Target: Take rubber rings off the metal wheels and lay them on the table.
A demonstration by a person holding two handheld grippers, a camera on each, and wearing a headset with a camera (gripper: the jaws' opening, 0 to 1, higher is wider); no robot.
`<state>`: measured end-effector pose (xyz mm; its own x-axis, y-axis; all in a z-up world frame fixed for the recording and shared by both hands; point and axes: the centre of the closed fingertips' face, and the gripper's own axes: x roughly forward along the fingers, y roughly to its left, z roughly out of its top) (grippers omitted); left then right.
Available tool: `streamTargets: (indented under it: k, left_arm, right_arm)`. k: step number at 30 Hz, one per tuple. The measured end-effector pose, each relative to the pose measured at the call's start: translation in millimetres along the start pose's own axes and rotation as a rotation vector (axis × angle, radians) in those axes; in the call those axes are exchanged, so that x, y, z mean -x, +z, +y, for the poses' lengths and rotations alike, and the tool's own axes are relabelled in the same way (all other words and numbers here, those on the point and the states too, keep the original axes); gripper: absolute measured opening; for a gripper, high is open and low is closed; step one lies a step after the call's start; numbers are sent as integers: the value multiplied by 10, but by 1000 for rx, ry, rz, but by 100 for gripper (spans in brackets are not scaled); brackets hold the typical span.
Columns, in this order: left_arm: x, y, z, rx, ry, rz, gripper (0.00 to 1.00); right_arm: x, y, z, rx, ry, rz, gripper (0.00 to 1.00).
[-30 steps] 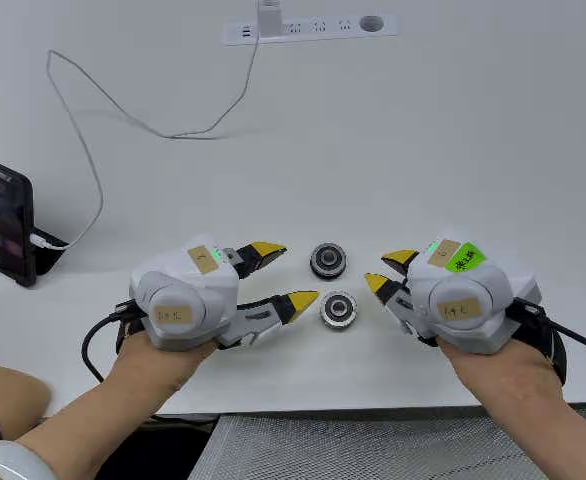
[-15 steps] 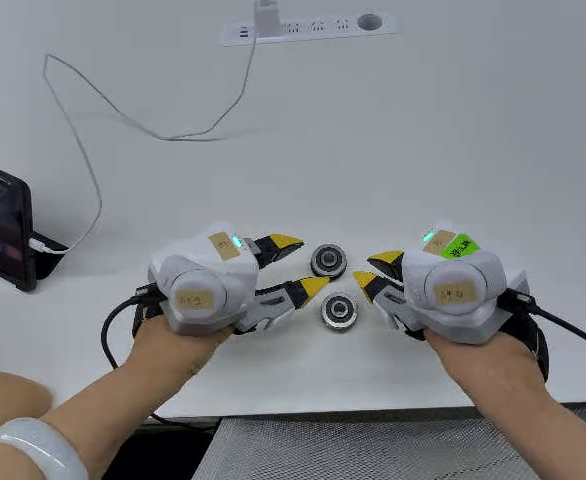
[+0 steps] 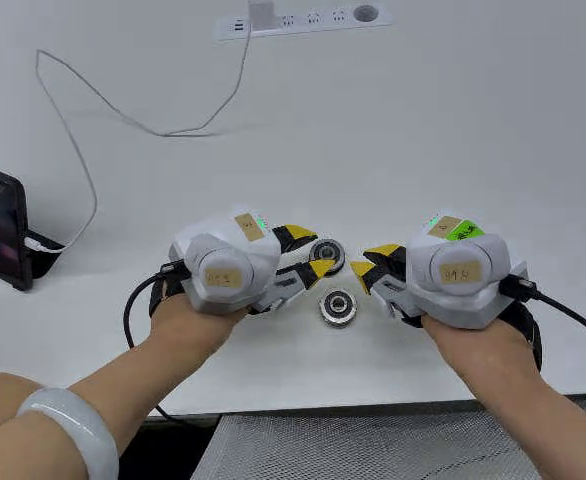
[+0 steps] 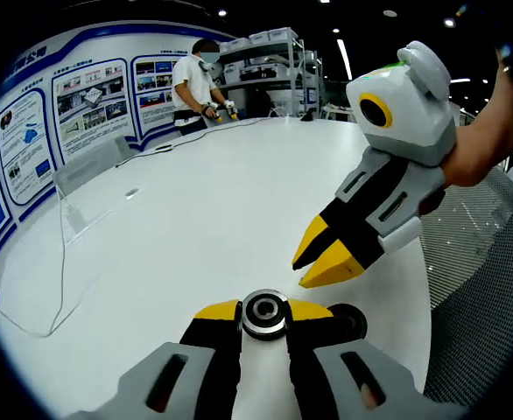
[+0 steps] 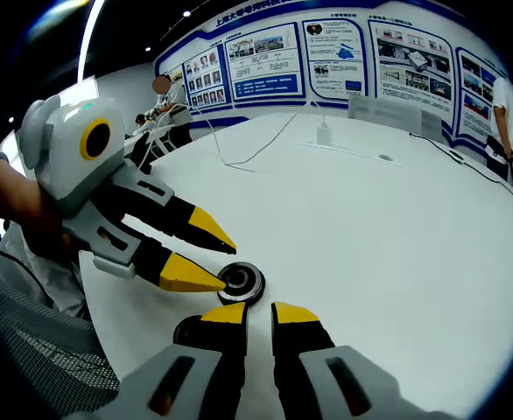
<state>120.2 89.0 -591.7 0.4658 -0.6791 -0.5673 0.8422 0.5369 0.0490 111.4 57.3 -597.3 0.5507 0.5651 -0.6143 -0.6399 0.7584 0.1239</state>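
Finds left tool (image 3: 308, 250) astride farther black-rubber-ringed round metal wheel (image 3: 326, 256) on flat white table (image 3: 423, 130); cannot tell whether clenched. Finds right tool (image 3: 372, 261) released, empty. Locates second such wheel (image 3: 338, 307) close beside, nearer the person.

White table (image 3: 453, 120), blue-trimmed poster wall (image 5: 326, 52), ceiling spotlights (image 4: 388, 13).

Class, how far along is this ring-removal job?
Done: nothing yet; the farther wheel and the nearer wheel both wear rubber rings. In hand: the left tool straddles the farther wheel, jaws open; the right tool hovers open nearby. Left: strip both rings, lay them on the table.
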Motion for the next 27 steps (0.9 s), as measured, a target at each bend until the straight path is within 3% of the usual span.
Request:
streamTargets:
  k: [20,27]
  left_arm:
    - [-111,-81,-25,-20,-12,51,14]
    - [-105,-81,-33,-16,-22,51,14]
  right_arm:
    - [-9,-11,-30,-128,8,-21,11]
    - [-41,15,-36,-231,30,-41,11]
